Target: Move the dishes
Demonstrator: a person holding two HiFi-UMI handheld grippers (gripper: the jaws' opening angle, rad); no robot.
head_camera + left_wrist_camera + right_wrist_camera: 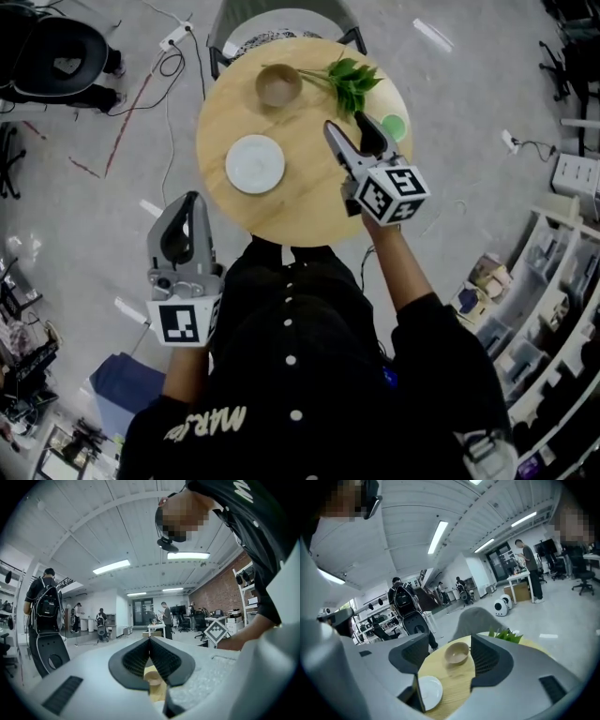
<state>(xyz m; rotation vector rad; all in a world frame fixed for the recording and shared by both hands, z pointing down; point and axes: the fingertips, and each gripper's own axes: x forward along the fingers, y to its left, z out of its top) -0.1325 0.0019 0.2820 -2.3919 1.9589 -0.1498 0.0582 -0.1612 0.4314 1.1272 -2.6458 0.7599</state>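
Bowl (278, 84) sits near the table's (309, 211) far edge, plate (255, 164) toward its left edge. Both look rigid, slick and breakable, so take them by the rim. Right gripper (349, 129) is half open and empty; left gripper (190, 202) is closed, off the table.

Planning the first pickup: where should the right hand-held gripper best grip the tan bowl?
Probably its rim on the near side, coming from above with one jaw inside and one outside. The bowl stands upright and open, and the leafy sprig lies close at its right.

1 bowl (278, 85) and 1 plate (255, 164) ahead of the right claw (345, 123); 1 leafy sprig (352, 82) and 1 green object (395, 126) beside it.
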